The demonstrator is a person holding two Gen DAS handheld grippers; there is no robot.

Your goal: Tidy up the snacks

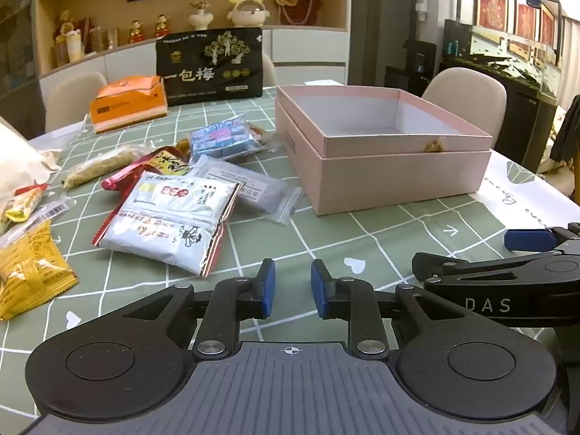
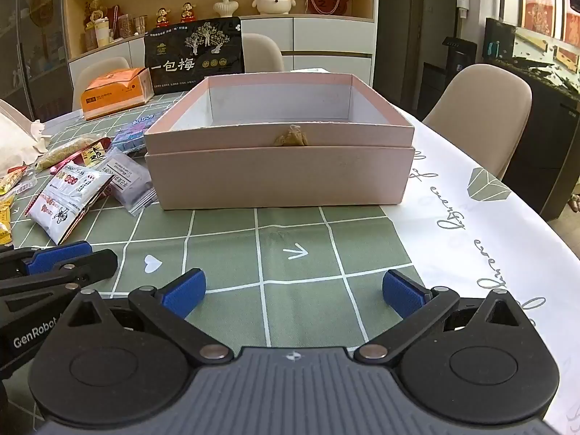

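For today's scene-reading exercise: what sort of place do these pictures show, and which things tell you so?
Probably a home dining room: a table under a green checked tablecloth, beige moulded chairs around it, and a wooden display shelf of figurines behind.

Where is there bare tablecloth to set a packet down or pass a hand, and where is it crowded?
Free: the green checked cloth between the pink box and both grippers, and the white strip right of the box. The box interior shows bare walls. Crowded: left of the box, where the white snack packet, clear zip bag and yellow packets overlap.
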